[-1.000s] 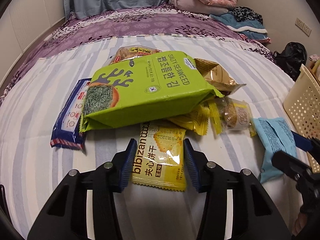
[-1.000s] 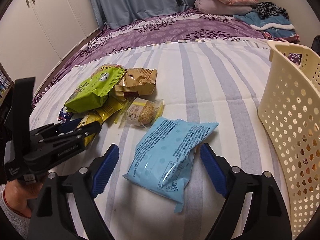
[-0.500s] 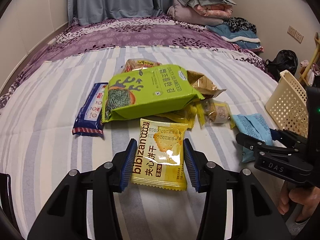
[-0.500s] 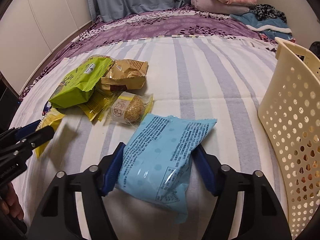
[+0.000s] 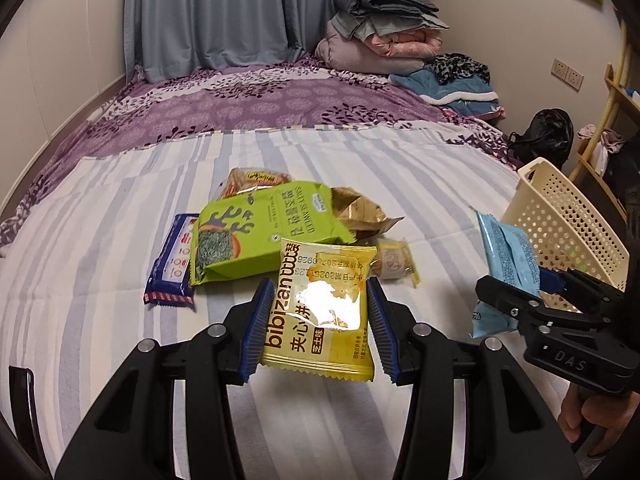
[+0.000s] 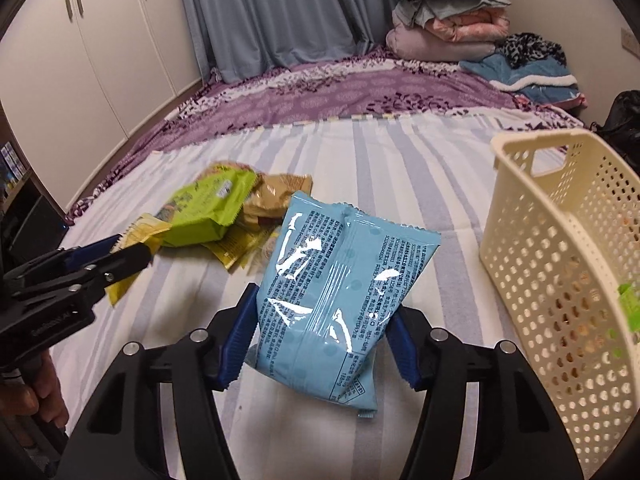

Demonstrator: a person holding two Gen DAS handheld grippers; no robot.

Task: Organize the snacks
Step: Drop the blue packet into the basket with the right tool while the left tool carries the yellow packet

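My left gripper (image 5: 318,330) is shut on a yellow bibizan cracker packet (image 5: 320,308) and holds it above the striped bedsheet. My right gripper (image 6: 318,336) is shut on a light blue snack bag (image 6: 340,280), lifted off the bed; the bag also shows in the left wrist view (image 5: 506,256). A pile of snacks lies on the bed: a green seaweed pack (image 5: 260,232), a blue packet (image 5: 174,264), a gold bag (image 5: 360,212) and a small round cake (image 5: 394,262). A cream perforated basket (image 6: 560,248) stands to the right.
The bed has a striped sheet (image 5: 100,240) in front and a purple floral cover (image 5: 260,100) behind. Folded blankets (image 5: 380,32) are stacked at the far end. White wardrobe doors (image 6: 100,40) stand to the left. A black bag (image 5: 548,128) sits beside the bed on the right.
Both grippers have risen from the bed with their packets. The right gripper closed on the blue bag and lifted it. The yellow packet now hangs above the sheet.
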